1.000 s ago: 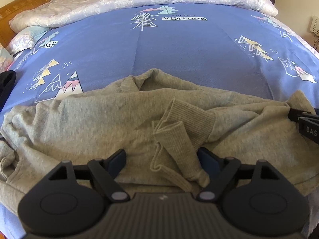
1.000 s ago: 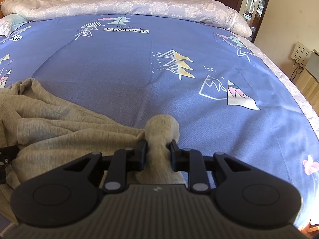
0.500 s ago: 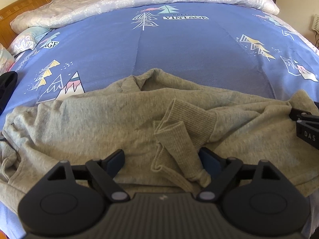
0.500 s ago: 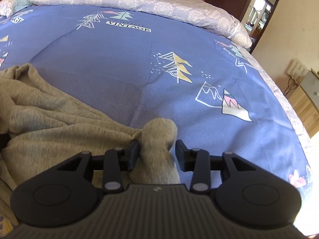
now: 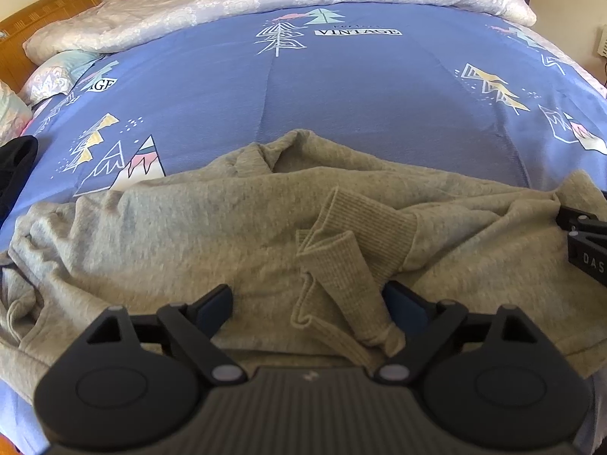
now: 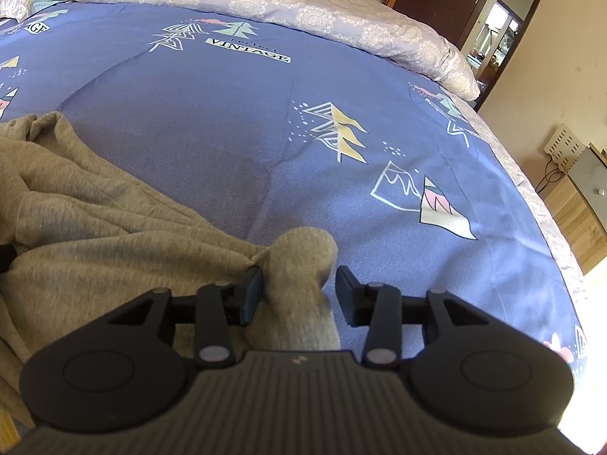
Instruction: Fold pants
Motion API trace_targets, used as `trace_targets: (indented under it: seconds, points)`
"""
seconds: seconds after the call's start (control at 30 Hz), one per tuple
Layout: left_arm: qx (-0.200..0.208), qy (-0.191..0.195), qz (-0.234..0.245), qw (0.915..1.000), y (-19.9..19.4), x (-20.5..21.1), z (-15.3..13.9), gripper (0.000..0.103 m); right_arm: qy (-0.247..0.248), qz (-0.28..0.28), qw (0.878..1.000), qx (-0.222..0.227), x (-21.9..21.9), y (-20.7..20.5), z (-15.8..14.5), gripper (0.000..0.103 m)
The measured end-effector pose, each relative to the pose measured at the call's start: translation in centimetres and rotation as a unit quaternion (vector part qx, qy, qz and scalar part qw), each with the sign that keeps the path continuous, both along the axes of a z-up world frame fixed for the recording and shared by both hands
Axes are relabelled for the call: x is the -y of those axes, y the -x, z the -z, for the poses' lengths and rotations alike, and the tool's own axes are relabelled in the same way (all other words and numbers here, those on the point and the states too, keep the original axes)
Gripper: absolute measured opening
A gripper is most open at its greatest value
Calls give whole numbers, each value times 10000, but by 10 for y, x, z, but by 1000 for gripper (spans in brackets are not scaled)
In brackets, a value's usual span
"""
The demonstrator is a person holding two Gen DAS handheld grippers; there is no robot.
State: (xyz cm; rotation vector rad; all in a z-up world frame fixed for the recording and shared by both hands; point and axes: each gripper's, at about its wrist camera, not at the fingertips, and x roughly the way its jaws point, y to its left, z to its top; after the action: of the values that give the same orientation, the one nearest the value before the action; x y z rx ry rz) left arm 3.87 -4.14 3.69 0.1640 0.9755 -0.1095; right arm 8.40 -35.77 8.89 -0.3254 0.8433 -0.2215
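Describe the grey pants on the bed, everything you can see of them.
The pants are grey-beige sweatpants of soft fleecy knit, lying crumpled and wrinkled across the near part of the blue bedspread. Two ribbed cuffs lie folded over on top near the middle. The left gripper is open above them, one cuff lying between its fingers. At the right end a bunched fold sits between the open fingers of the right gripper, touching its left finger.
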Motion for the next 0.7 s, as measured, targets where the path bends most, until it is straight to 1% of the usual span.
trace_targets:
  seconds: [0.5,0.7]
  points:
    - [16,-85,-16,10000,2,2,0,92,25,-16,10000,13,0,1,0,47]
    - [14,-94,-38,9999,2,0,0,95,7,0,10000,20,0,1,0,47]
